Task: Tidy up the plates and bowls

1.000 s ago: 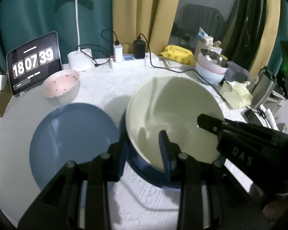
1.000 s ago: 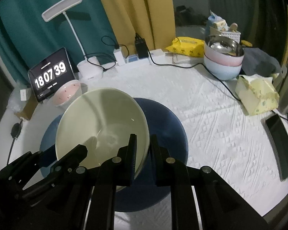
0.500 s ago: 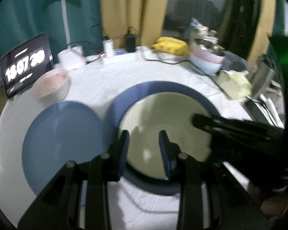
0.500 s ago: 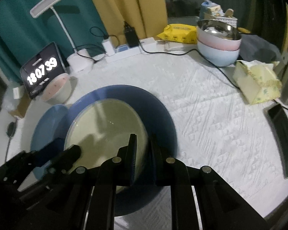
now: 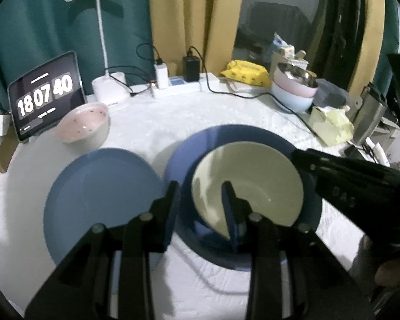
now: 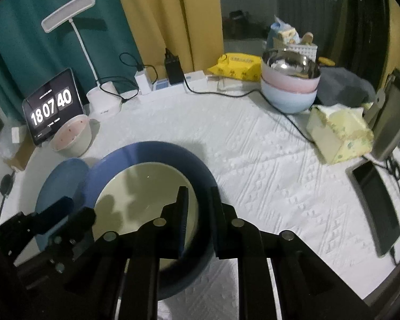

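A cream bowl sits inside a dark blue bowl on the white cloth; both show in the right wrist view too, cream inside blue. My left gripper is open, its fingers straddling the near left rims of both bowls. My right gripper is open, its fingers straddling the right rims. A flat blue plate lies left of the bowls. A pink bowl stands behind it.
A clock tablet, a lamp base and a power strip with cables line the back. Stacked bowls stand back right, with a tissue box and a phone to the right.
The cream bowl went from held tilted above to resting level inside the dark blue bowl. Both grippers have opened off its rim and drawn back a little.
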Tool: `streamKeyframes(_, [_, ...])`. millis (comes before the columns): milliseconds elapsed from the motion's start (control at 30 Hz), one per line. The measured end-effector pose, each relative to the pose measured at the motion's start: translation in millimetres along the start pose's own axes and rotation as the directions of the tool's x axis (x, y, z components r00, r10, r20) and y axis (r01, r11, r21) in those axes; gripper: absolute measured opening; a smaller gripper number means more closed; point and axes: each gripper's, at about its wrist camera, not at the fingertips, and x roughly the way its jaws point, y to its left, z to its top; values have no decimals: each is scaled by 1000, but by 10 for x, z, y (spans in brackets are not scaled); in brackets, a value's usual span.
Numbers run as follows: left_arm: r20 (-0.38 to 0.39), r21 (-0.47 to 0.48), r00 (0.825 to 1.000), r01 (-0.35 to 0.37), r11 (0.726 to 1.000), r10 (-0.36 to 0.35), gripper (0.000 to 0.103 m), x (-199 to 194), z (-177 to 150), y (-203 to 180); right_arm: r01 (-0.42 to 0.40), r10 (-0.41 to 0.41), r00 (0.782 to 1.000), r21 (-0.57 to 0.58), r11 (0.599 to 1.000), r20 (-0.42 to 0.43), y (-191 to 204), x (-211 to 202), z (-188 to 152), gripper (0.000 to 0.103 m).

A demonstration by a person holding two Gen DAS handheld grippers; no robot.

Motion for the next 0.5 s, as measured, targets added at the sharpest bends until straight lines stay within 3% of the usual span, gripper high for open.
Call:
streamKeyframes(400, [62,-71,998,-22,997,27,37,-204,143,432,-17,19,999,-41,999,30,285,-129,132,17])
streamKeyframes(500, [73,-83,997,-20,996,26,46,-237,150,531,-24,25,999,-53,998,31,386,-137,163,17])
